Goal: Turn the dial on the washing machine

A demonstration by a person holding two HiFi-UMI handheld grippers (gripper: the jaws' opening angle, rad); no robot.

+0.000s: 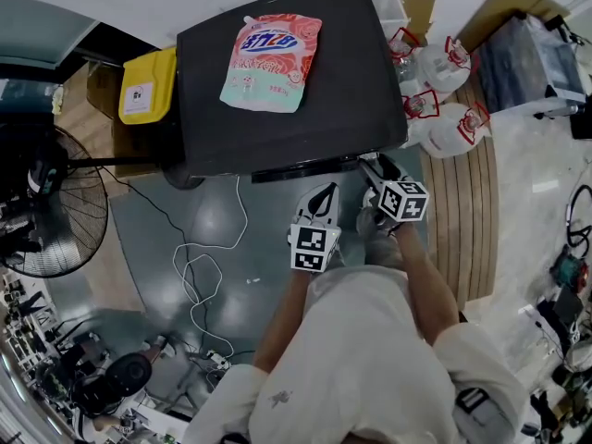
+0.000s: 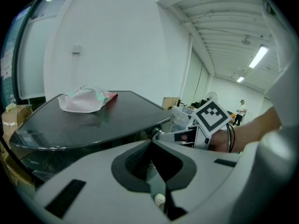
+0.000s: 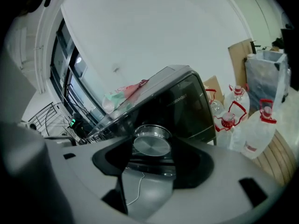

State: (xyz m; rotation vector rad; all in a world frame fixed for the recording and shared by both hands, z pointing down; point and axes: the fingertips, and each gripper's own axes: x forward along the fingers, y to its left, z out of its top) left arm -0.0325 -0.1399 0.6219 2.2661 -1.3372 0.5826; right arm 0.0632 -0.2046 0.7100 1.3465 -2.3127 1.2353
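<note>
Centre frame, the right gripper (image 3: 153, 149) clamps the rim of the stiff, smooth metal dial (image 3: 150, 142), probably slippery, best pinched across its sides; the left gripper (image 2: 152, 146) is closed, empty.

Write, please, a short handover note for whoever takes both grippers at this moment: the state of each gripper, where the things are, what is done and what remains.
Left gripper: shut, empty, waiting just short of the washing machine, beside the right gripper.
Right gripper: shut on the dial, the round silver knob on the machine's front panel, near its right end.
Detergent pouch: lying on top of the machine, no gripper near it.
Done: dial reached and gripped. The pictures do not show how far it is turned.
Left: probably roll the right gripper to turn the dial, then open it and pull back.
</note>
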